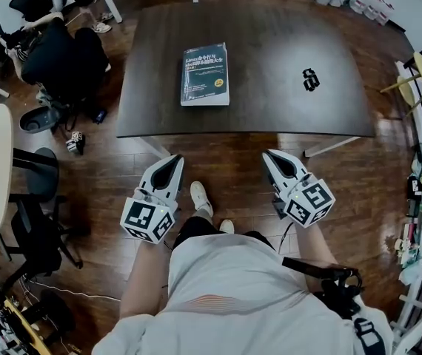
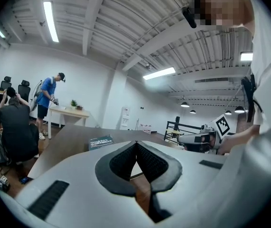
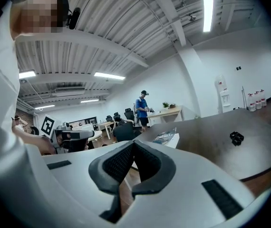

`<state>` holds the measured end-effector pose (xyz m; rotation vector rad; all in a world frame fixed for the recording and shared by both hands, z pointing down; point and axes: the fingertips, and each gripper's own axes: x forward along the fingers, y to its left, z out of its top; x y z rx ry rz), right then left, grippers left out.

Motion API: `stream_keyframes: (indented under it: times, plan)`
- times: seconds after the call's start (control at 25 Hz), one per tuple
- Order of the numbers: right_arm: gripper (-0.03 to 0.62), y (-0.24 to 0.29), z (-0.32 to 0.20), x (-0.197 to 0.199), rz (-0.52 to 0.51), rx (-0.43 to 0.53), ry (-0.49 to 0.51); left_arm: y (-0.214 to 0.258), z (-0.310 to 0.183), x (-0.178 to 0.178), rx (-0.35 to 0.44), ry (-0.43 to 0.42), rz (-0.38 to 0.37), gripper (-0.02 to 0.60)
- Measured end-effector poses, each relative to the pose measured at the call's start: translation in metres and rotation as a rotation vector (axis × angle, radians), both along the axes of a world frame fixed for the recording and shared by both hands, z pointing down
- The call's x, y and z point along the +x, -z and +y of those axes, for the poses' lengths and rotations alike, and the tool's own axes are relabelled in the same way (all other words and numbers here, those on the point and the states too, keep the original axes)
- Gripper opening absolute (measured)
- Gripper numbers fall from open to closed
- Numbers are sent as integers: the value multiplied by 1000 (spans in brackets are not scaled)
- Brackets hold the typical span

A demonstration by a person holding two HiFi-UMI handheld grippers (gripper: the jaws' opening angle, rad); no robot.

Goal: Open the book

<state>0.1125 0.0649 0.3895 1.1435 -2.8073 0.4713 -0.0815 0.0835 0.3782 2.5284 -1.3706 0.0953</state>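
Book (image 1: 205,74) closed, flat on dark table (image 1: 270,35)

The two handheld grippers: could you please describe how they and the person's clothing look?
The left gripper and right gripper are white, tapered shells with black textured pads. Each carries a white cube printed with black square markers at its rear. The person wears a white short-sleeved shirt.
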Motion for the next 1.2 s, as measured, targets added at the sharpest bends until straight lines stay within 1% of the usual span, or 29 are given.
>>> stream_keyframes:
  times: [0.28,0.4,0.48,0.6,0.68,0.76,0.88,1.04,1.2]
  plan:
    - [0,-11,-83,-30,22,-32,-8,-15,-84,-32,-28,-18,-26,11]
    - [0,-14,-116,-41,38,-43,-29,-22,-118,-50,-43,-32,-22,11]
    - [0,-11,-134,-49,44,-35,-43,-24,-135,-60,-34,-56,-22,11]
    - [0,-6,-155,-56,55,-11,-55,-26,-158,-71,-16,-78,-53,11]
    - [0,-8,-166,-59,64,-16,-60,-27,-171,-74,-14,-81,-67,11]
    - [0,-12,-173,-62,75,-27,-57,-31,-180,-72,-22,-88,-82,11]
    - [0,-18,-186,-63,79,-41,-44,-44,-195,-61,-30,-117,-139,11]
    - [0,-34,-198,-55,73,-74,-26,-55,-214,-31,29,-221,-207,14]
    - [0,-47,-208,-40,59,-102,-24,-66,-239,-2,28,-286,-272,19]
